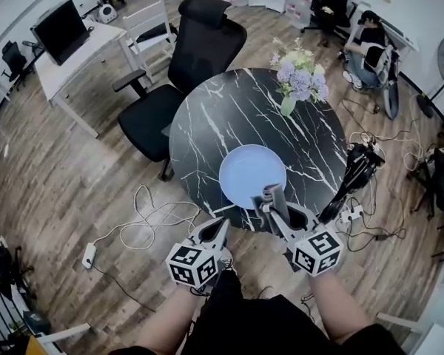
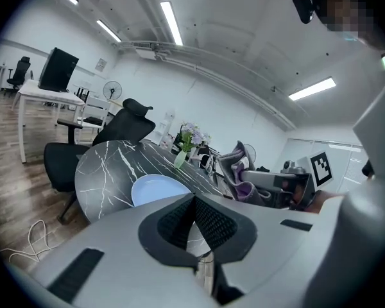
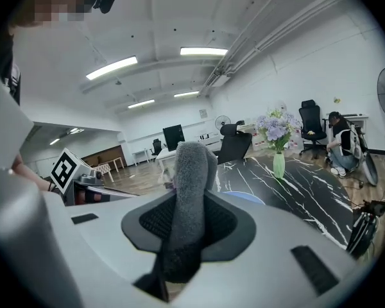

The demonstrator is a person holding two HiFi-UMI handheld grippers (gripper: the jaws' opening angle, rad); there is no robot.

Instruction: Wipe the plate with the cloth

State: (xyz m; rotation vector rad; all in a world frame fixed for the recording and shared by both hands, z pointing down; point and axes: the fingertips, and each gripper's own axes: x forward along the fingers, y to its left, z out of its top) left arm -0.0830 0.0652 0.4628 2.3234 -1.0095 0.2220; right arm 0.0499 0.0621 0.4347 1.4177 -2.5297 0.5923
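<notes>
A pale blue plate [image 1: 251, 174] lies on the near side of a round black marble table [image 1: 222, 117]. My right gripper [image 1: 272, 202] hovers at the table's near edge, just short of the plate, shut on a grey cloth [image 1: 271, 195]. In the right gripper view the cloth [image 3: 189, 191] stands up between the jaws and hides most of the plate [image 3: 247, 197]. My left gripper [image 1: 223, 226] is shut and empty, off the table's near edge to the left. The left gripper view shows the plate [image 2: 155, 188] ahead and the cloth [image 2: 244, 175] to its right.
A vase of flowers [image 1: 297, 80] stands at the table's far right. A black office chair [image 1: 185, 65] is behind the table. Cables [image 1: 144, 220] and a power strip lie on the wood floor to the left, black gear [image 1: 355, 176] leans at the table's right, and a person [image 1: 366, 50] sits far right.
</notes>
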